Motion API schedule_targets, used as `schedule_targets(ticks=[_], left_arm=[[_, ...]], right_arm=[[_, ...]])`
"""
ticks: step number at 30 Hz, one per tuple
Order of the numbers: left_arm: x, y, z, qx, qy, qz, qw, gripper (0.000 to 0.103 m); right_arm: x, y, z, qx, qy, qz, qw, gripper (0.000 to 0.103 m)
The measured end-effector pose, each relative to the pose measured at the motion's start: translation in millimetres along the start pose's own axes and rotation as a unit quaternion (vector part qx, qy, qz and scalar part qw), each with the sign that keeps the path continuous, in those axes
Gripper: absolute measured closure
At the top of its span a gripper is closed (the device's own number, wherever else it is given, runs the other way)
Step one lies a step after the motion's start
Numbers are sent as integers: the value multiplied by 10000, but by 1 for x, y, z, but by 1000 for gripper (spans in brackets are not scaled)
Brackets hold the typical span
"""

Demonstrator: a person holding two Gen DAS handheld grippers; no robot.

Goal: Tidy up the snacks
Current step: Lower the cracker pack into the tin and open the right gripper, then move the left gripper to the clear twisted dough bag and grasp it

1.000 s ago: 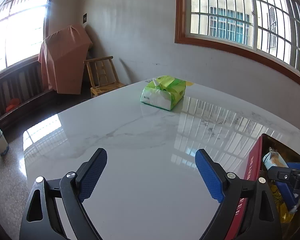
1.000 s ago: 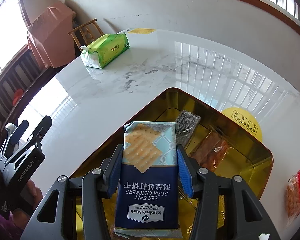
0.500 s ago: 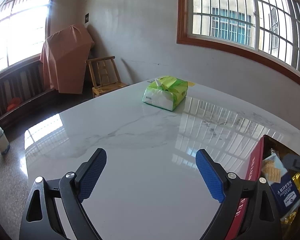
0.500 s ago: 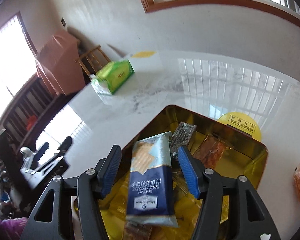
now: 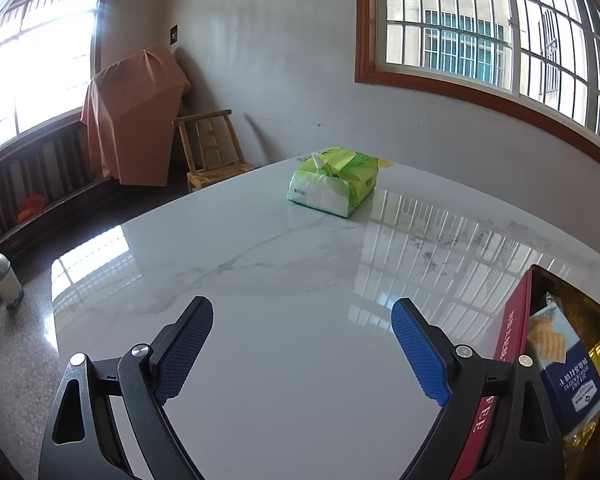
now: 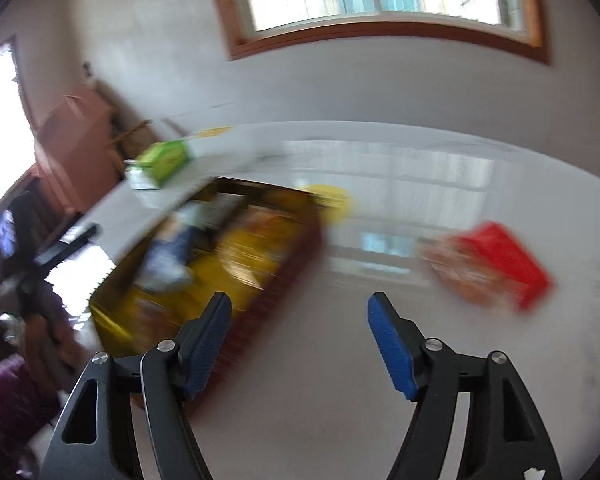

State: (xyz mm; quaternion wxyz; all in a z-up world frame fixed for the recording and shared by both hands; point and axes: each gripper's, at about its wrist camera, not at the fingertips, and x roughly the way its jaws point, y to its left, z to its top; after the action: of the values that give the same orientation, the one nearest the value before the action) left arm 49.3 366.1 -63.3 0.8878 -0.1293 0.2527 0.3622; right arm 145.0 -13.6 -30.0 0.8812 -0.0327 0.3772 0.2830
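Note:
A red box with a gold lining point(image 5: 518, 320) point(image 6: 300, 256) stands on the white marble table point(image 5: 300, 272). Inside it leans a blue soda cracker packet point(image 5: 568, 372) point(image 6: 172, 252) among other snacks. My left gripper point(image 5: 302, 348) hovers open over bare table, left of the box. The right wrist view is blurred by motion; there my right gripper point(image 6: 300, 336) is over bare table to the right of the box, its jaws opening with nothing between them. A red and orange snack bag point(image 6: 488, 268) lies on the table ahead and to the right of it.
A green tissue pack point(image 5: 334, 182) point(image 6: 160, 162) sits at the far side of the table. A yellow round lid point(image 6: 332, 198) lies behind the box. Beyond the table's left edge are a wooden chair point(image 5: 212, 148) and a cloth-covered object point(image 5: 136, 116).
My right gripper let go of the cracker packet, which stayed in the box, then swung right over the table with its jaws widening. The left gripper stayed still.

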Motion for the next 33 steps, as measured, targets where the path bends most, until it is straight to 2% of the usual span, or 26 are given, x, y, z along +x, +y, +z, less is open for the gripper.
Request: schedule_targets(ticks=[7, 12, 16, 23, 31, 33], left_arm=[[2, -1, 0, 16, 60, 44, 10000, 12], [4, -2, -1, 48, 125, 80, 9999, 12], [4, 1, -1, 7, 146, 162, 9998, 12], [5, 4, -2, -102, 204, 382, 9990, 12], [11, 12, 0, -302, 358, 565, 9973, 12], [10, 17, -1, -351, 421, 745, 9957, 12]], right_arm=[[-32, -94, -42, 472, 142, -1212, 9914, 31], [-49, -158, -63, 1048, 210, -1717, 9793, 30], [-59, -195, -72, 1414, 190, -2007, 9692, 21], [-68, -241, -90, 1973, 230, -2048, 9584, 21], [-72, -262, -95, 2318, 171, -1986, 9521, 16], [-73, -264, -95, 2338, 170, -1936, 9527, 16]])
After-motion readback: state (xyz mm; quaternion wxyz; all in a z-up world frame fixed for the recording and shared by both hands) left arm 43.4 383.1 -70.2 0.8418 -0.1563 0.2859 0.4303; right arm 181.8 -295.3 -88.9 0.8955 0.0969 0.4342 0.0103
